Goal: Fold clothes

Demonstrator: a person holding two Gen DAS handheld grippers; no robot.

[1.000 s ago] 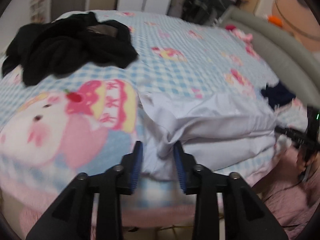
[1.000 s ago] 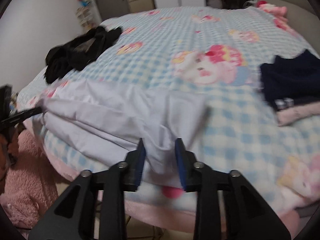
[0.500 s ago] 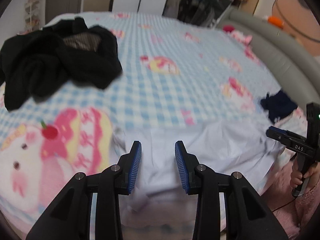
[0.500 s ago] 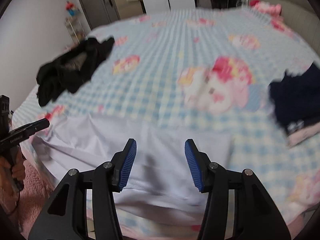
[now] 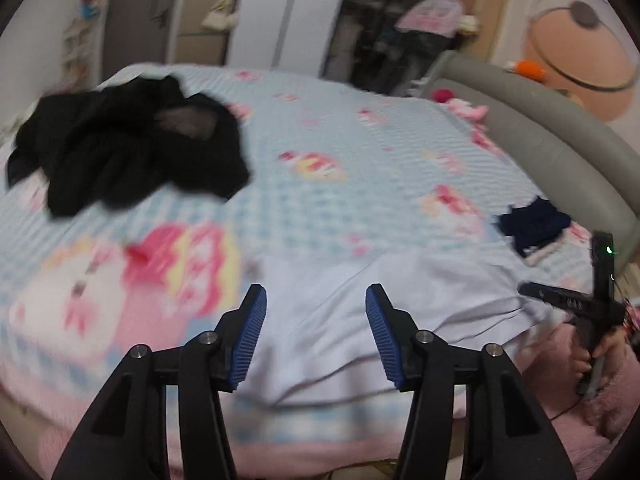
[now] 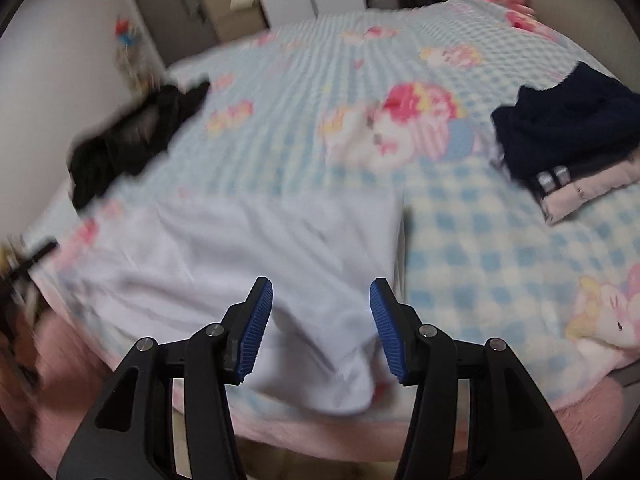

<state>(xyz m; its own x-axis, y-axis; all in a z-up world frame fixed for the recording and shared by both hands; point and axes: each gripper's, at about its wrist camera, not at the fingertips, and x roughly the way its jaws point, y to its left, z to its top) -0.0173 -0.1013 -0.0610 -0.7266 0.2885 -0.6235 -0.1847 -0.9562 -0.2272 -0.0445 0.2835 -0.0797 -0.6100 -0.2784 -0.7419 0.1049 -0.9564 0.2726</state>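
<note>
**White garment released on the bed edge, both claws spread**

The left claw [image 5: 316, 320] is hovering over the near edge of the bed [image 5: 360, 152] with its blue pads standing well apart; its jaws have just been opening, and nothing is pinched between them. The white garment [image 5: 380, 308] is lying below and beyond the pads, spread flat in layers along the bed's near side, not gripped. The right claw [image 6: 321, 316] is doing the same from the other end: its jaws have just been opening and are now spread, with a rounded corner of the white garment [image 6: 248, 264] lying under the gap but not clamped by either pad. In the left wrist view, the person's hand [image 5: 600, 356] is holding the other tool just past the garment's right end.

The step in hand looks like the letting go after one fold: the cloth is lying doubled, with soft creases running across it, and both claws are hanging free above it. Both views are blurred, so the exact edge lines are hard to read.

The next move probably calls for choosing fresh grip points, most likely the two short ends or a pair of corners, and pinching only the top layers so the fold is not dragged apart. A black pile of clothes [image 5: 128, 156] is waiting unfolded at the far left, and a dark navy folded item [image 6: 568, 128] is sitting on a pink one at the right, well apart from the white garment.
</note>
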